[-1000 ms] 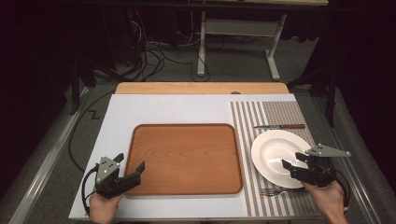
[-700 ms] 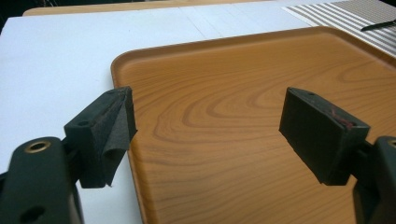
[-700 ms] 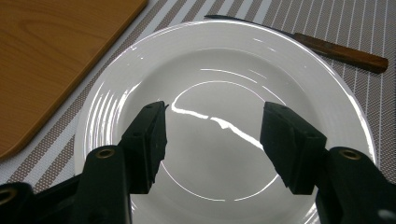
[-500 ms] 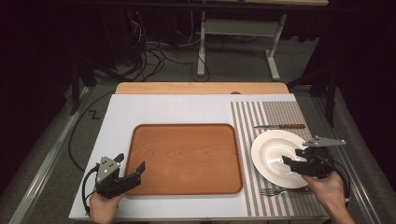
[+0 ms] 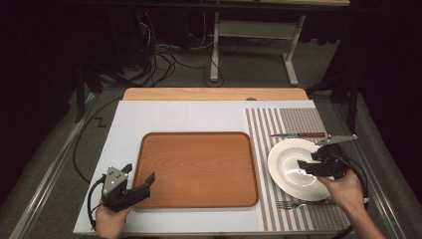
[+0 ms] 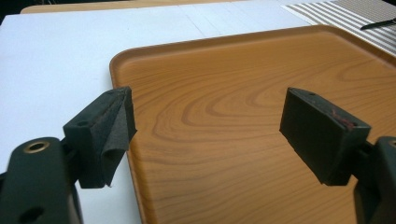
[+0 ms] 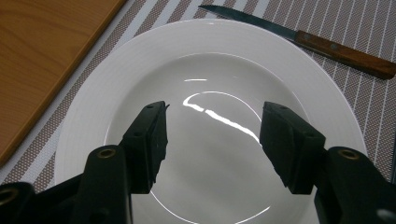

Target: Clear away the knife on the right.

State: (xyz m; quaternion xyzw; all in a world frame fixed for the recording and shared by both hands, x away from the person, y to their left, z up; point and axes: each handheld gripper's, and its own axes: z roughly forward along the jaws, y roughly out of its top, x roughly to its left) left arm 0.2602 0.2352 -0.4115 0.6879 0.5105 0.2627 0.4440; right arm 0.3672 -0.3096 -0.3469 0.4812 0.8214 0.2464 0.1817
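A white plate (image 5: 286,172) lies on a striped placemat (image 5: 298,119) at the right. My right gripper (image 5: 302,167) hovers over the plate's right half, open, with nothing between its jaws. In the right gripper view the open gripper (image 7: 214,126) frames the plate's bowl (image 7: 140,60). A wooden tray (image 5: 199,169) sits mid-table with nothing on it. My left gripper (image 5: 147,180) is open at the tray's front left corner. In the left gripper view the gripper (image 6: 210,112) spans the tray's edge (image 6: 233,116).
A wood-handled knife (image 5: 298,135) lies just beyond the plate, also seen as the knife (image 7: 327,44) in the right gripper view. A fork (image 5: 293,204) lies in front of the plate. The white table mat (image 5: 174,117) stretches behind the tray.
My right gripper has moved a little forward and left, further over the plate. The left gripper has stayed put.
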